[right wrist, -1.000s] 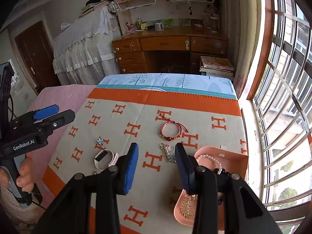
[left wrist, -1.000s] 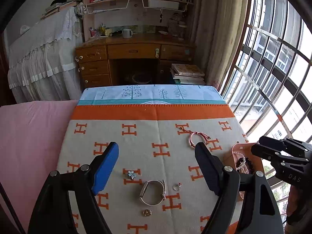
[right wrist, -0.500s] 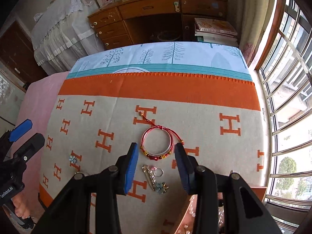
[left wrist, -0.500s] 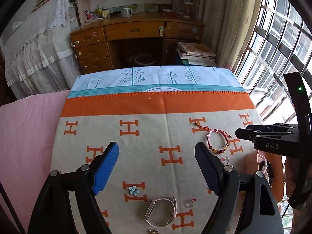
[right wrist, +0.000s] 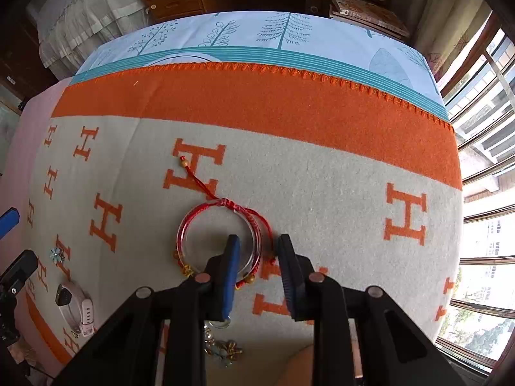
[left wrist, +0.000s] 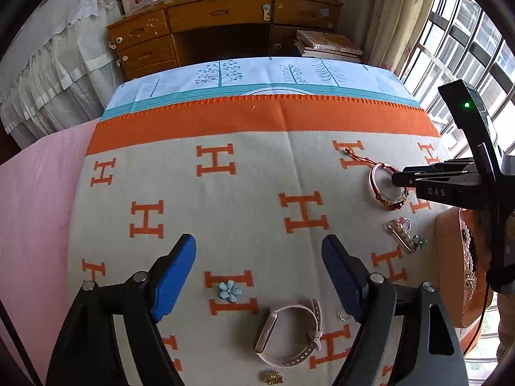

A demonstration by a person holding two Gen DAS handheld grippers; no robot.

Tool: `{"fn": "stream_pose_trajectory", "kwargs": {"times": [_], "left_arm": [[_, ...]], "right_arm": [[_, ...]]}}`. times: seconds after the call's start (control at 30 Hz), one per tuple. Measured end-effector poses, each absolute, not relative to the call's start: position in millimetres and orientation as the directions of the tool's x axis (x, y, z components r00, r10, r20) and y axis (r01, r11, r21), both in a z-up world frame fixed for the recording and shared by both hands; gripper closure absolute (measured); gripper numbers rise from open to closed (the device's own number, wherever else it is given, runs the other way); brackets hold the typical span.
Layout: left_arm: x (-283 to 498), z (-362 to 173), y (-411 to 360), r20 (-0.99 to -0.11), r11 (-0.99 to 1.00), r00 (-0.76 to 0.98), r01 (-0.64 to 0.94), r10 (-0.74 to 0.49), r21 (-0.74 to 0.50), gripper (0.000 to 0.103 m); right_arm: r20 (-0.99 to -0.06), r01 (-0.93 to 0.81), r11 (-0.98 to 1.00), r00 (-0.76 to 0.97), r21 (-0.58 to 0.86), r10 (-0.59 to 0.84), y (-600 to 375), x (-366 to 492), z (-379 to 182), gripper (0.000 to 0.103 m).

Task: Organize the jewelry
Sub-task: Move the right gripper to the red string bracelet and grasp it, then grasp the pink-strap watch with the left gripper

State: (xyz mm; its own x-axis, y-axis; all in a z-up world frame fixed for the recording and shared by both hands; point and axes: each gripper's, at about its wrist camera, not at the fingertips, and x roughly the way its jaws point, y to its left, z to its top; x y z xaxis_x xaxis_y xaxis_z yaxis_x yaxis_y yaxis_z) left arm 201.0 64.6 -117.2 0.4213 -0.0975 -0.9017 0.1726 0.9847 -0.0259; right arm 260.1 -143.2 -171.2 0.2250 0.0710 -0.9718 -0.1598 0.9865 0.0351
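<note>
A red cord bracelet (right wrist: 206, 222) with gold beads lies on the H-patterned blanket (right wrist: 322, 186); it also shows in the left wrist view (left wrist: 379, 186). My right gripper (right wrist: 259, 247) is open and low over it, its two fingers either side of the bracelet's right rim. My left gripper (left wrist: 259, 257) is open and empty above a pink smartwatch (left wrist: 289, 331), a blue flower charm (left wrist: 230, 290), a small ring (left wrist: 343, 314) and a gold piece (left wrist: 273, 377). An orange tray (left wrist: 450, 257) at right holds pearl and dark bead strands.
A jewelled pin with charms (left wrist: 404, 235) lies between bracelet and tray. A pink sheet (left wrist: 35, 209) lies left of the blanket. A wooden desk (left wrist: 225, 22), stacked books (left wrist: 328, 43) and windows (left wrist: 466, 48) are beyond the bed.
My right gripper moved forward and down until its fingers straddle the bracelet's right rim. My left gripper moved forward and tilted down, bringing the watch and charm closer.
</note>
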Motion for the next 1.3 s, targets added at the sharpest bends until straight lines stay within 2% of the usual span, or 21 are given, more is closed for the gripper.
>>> {"fn": "stream_pose_trajectory", "kwargs": {"times": [0.1, 0.2, 0.5, 0.67, 0.93, 1.07, 1.2, 1.3], "left_arm": [[192.6, -118.1, 64.9, -0.905, 0.983, 0.414, 0.182, -0.097, -0.023, 0.024], [182.7, -115.4, 65.0, -0.905, 0.981, 0.412, 0.194, -0.102, -0.022, 0.024], [140.8, -108.8, 46.2, -0.915, 0.957, 0.376, 0.288, -0.147, -0.036, 0.025], [129.6, -119.9, 26.0, -0.936, 0.942, 0.322, 0.334, -0.144, -0.03, 0.048], [140.8, -147.7, 20.4, -0.97, 0.955, 0.215, 0.292, -0.113, -0.047, 0.059], [148.3, -160.5, 20.8, -0.981, 0.963, 0.166, 0.265, -0.097, -0.051, 0.077], [152.2, -169.1, 22.1, -0.986, 0.969, 0.14, 0.244, -0.084, -0.048, 0.083], [152.6, -175.9, 23.9, -0.988, 0.972, 0.134, 0.233, -0.078, -0.045, 0.095]], "right_arm": [[-0.968, -0.177, 0.984, 0.25, -0.017, 0.028, -138.9, 257.9, -171.6, 0.096], [-0.964, -0.175, 0.984, 0.264, -0.02, 0.028, -139.9, 254.6, -170.6, 0.097], [-0.922, -0.163, 0.974, 0.33, 0.155, 0.202, -152.0, 213.7, -131.9, 0.097], [-0.885, -0.18, 0.958, 0.375, 0.223, 0.276, -157.0, 179.0, -102.9, 0.097], [-0.85, -0.194, 0.946, 0.42, 0.258, 0.318, -167.5, 139.9, -75.1, 0.097], [-0.839, -0.188, 0.945, 0.436, 0.268, 0.325, -175.0, 128.1, -68.2, 0.097], [-0.831, -0.181, 0.944, 0.447, 0.277, 0.33, -181.9, 119.0, -63.8, 0.097], [-0.826, -0.177, 0.944, 0.457, 0.278, 0.329, -185.4, 112.8, -60.9, 0.097]]}}
